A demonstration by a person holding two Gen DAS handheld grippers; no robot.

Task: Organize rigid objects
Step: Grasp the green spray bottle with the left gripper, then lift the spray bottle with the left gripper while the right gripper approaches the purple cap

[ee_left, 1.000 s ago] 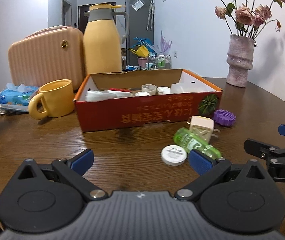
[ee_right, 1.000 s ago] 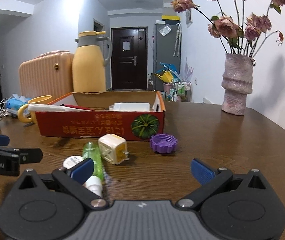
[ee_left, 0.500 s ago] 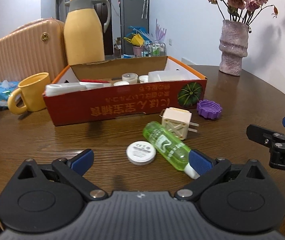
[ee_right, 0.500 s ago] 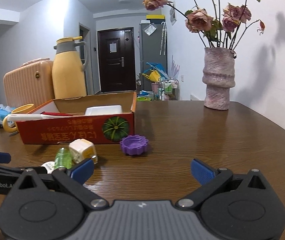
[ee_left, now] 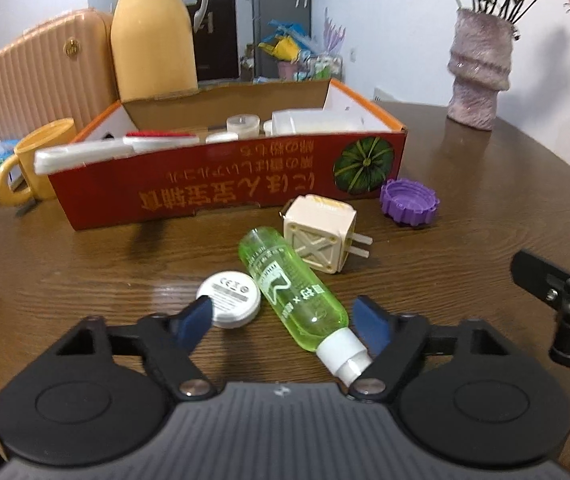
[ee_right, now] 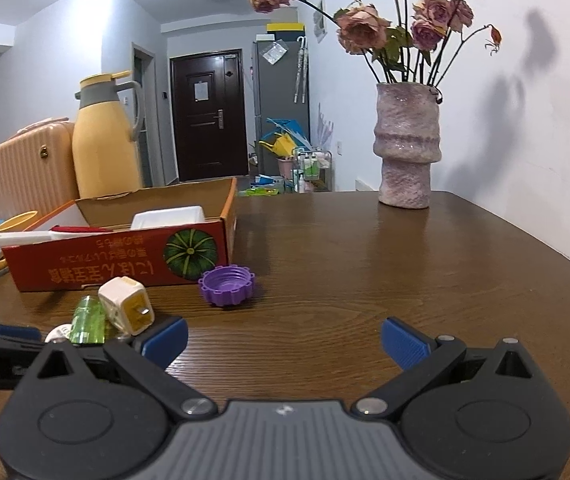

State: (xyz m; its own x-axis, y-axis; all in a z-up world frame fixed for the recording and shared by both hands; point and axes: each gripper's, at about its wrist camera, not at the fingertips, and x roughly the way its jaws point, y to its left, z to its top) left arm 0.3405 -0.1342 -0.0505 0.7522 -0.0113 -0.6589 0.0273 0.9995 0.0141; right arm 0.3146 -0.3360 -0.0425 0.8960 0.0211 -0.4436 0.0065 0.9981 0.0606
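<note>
A green spray bottle (ee_left: 293, 292) lies on the wooden table between the fingers of my open left gripper (ee_left: 285, 320). A white round tin (ee_left: 229, 299) lies by the left fingertip. A cream plug adapter (ee_left: 319, 238) and a purple cap (ee_left: 409, 202) lie in front of the red cardboard box (ee_left: 225, 192), which holds several white items. My right gripper (ee_right: 283, 340) is open and empty over bare table, right of the adapter (ee_right: 127, 304), the bottle (ee_right: 89, 320) and the purple cap (ee_right: 227, 286).
A yellow mug (ee_left: 33, 160), a yellow jug (ee_left: 153, 40), a peach case (ee_left: 41, 76) and a tissue pack stand left of and behind the box. A pink vase (ee_right: 407, 148) of dried roses stands at the far right by the wall.
My left gripper has moved forward and down, so the green bottle and white tin now lie between its fingers. My right gripper has drifted right, away from the objects.
</note>
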